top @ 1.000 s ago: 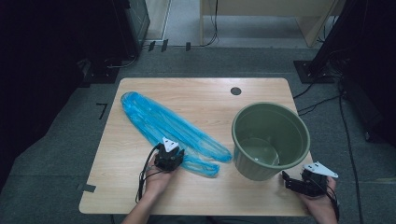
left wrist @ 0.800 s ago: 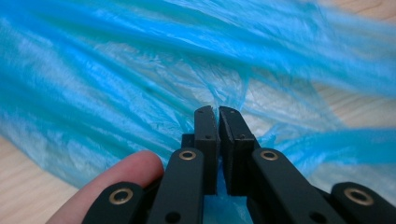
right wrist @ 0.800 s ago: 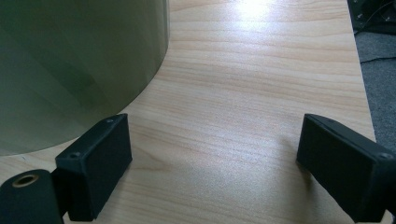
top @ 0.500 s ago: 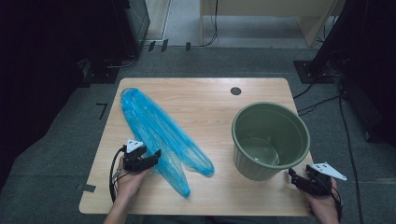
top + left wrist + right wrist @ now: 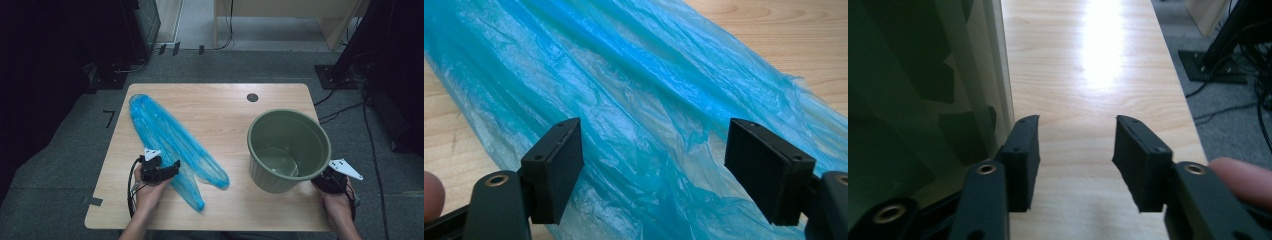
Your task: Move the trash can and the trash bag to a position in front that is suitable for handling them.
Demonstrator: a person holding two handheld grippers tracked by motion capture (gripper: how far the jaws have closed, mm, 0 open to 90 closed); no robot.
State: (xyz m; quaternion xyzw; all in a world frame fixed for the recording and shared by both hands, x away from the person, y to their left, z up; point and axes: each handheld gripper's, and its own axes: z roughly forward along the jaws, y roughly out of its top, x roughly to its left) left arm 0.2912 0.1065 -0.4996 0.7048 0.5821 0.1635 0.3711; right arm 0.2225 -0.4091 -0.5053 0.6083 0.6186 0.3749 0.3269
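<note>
Both tongs are black. The left tongs (image 5: 174, 165) carry a small grey three-cornered plate on top and a black cable looping behind; their jaws end in flat rectangular pads with small screw holes and brass-coloured pivot rivets. The right tongs (image 5: 320, 177) bear the same grey plate. Both forearms are bare, without sleeves.

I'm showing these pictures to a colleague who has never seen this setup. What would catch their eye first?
Most striking is the long, crumpled blue plastic bag, lying slantwise across the left half of the wooden table. Next is the green bucket, standing upright near the table's right edge. The left gripper sits at the bag's near end with its jaws open over the plastic.
</note>
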